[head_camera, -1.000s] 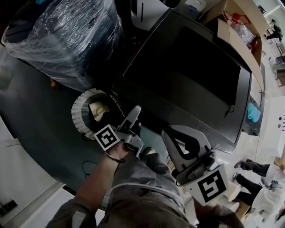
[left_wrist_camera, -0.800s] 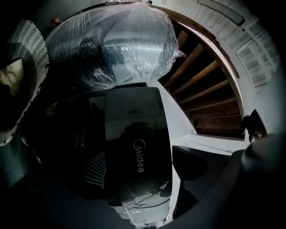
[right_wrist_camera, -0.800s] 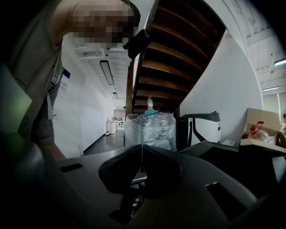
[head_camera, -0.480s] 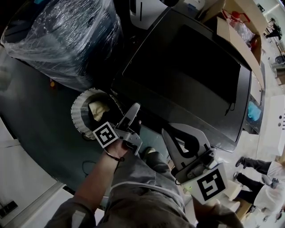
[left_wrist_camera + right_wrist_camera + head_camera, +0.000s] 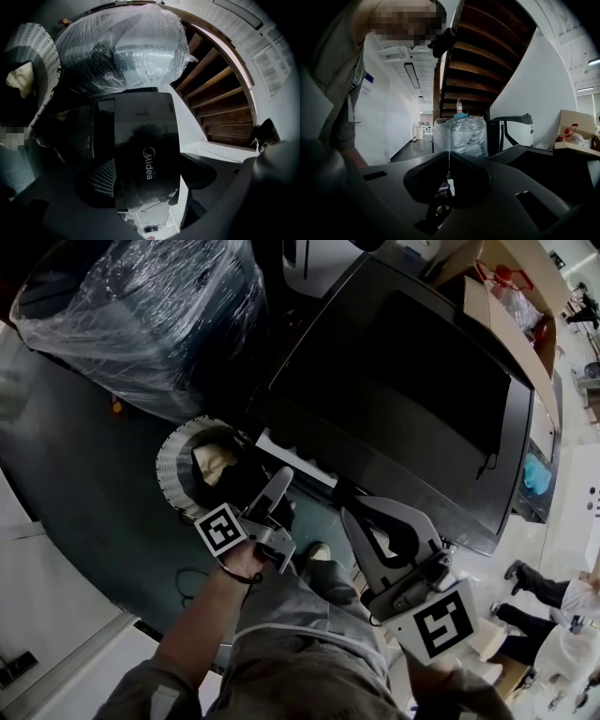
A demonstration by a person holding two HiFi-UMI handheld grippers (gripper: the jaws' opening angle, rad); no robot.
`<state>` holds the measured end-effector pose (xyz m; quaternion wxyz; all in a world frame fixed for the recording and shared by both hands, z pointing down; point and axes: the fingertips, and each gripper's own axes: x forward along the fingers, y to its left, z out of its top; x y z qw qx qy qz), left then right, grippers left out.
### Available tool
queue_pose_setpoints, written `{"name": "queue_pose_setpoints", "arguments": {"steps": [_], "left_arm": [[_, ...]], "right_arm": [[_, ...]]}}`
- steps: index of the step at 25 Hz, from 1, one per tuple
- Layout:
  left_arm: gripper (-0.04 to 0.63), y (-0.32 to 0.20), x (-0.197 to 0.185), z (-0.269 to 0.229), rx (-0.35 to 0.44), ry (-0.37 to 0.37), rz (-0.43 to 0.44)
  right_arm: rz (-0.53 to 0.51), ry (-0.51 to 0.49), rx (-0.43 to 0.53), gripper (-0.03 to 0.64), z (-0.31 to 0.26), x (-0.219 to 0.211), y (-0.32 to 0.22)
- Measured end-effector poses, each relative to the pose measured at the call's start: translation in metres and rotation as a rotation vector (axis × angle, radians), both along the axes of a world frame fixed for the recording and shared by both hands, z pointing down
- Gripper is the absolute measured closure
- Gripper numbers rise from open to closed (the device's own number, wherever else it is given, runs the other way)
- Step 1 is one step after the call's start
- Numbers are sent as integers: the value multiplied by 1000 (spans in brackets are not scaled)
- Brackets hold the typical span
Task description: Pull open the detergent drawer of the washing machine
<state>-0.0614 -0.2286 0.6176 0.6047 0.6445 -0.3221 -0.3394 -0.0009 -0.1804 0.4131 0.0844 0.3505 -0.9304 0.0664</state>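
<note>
The dark washing machine fills the middle and right of the head view. At its near front edge a white strip of the detergent drawer shows, slid out a little. My left gripper sits at that strip. In the left gripper view the drawer's dark front, printed "Midea", lies between my left gripper's jaws, which are shut on it, with white drawer body below. My right gripper hangs just right of the drawer, apart from the machine, shut and holding nothing; its jaws meet in its own view.
A white ribbed laundry basket holding a pale cloth stands left of the left gripper. A big plastic-wrapped bundle is behind it. A cardboard box rests beyond the machine. A person's legs are at the far right.
A white strip has appeared at the machine's front edge by the left gripper: the drawer has slid out a little. The right gripper has hardly moved.
</note>
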Motion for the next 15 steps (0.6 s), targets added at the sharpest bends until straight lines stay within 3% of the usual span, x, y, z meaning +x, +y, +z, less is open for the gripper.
{"name": "queue_pose_setpoints", "arguments": {"steps": [15], "left_arm": [[173, 66, -29, 2, -71, -7, -28]], "right_arm": [[-40, 0, -62, 583, 3, -15, 29]]}}
